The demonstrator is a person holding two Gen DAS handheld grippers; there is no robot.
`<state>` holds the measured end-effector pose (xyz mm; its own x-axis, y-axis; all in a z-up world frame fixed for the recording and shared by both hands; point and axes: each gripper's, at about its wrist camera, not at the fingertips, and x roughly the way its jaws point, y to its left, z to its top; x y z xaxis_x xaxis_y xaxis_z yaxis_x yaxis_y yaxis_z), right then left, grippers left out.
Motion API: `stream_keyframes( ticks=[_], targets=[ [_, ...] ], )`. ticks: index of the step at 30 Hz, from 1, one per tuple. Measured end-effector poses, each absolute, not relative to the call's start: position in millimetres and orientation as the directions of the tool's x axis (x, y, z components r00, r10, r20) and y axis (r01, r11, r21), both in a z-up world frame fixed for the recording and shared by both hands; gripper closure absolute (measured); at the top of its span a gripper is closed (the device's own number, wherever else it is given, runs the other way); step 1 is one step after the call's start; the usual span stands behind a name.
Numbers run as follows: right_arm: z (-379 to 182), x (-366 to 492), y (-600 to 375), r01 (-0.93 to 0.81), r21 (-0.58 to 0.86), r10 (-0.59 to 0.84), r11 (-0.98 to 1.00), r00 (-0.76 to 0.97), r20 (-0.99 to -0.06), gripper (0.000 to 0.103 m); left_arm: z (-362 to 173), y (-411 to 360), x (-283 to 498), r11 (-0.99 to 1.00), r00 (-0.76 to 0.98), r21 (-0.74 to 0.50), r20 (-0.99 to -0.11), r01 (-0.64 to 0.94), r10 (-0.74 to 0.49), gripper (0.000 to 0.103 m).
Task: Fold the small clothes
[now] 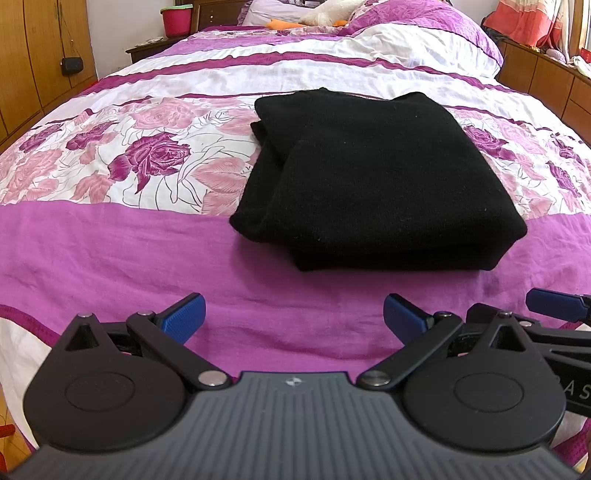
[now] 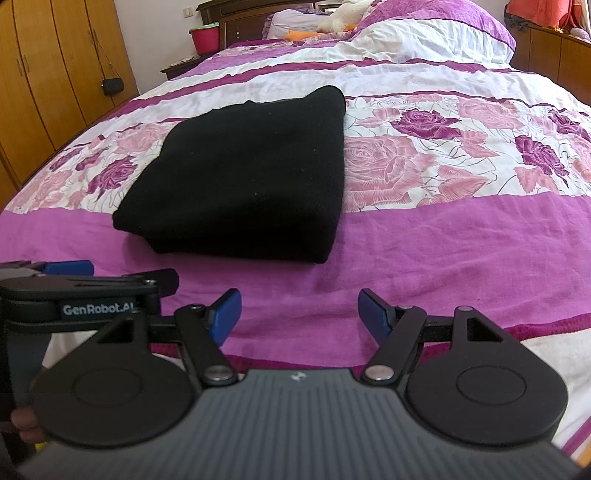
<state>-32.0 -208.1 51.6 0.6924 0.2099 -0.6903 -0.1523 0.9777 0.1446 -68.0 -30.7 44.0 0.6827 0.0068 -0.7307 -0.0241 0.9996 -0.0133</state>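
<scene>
A black knit garment lies folded into a thick rectangle on the bed; it also shows in the right wrist view. My left gripper is open and empty, low over the purple band of the bedspread, a short way in front of the garment. My right gripper is open and empty, also in front of the garment, right of the left one. One blue fingertip of the right gripper shows at the right edge of the left wrist view. The left gripper's body shows in the right wrist view.
The bed carries a purple and white rose-print bedspread. Pillows and a white plush toy lie at the head. A red bucket stands on a nightstand at back left. Wooden wardrobes line the left wall, wooden cabinets the right.
</scene>
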Motion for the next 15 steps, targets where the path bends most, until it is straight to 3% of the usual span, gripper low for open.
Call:
stream_keyframes(
  ticks=[15],
  targets=[
    [52.4, -32.2, -207.7, -0.154, 0.143, 0.210, 0.978, 0.694, -0.689, 0.031, 44.7, -31.1, -68.2, 1.000, 0.685, -0.009, -0.729, -0.024, 0.010, 0.000]
  ],
)
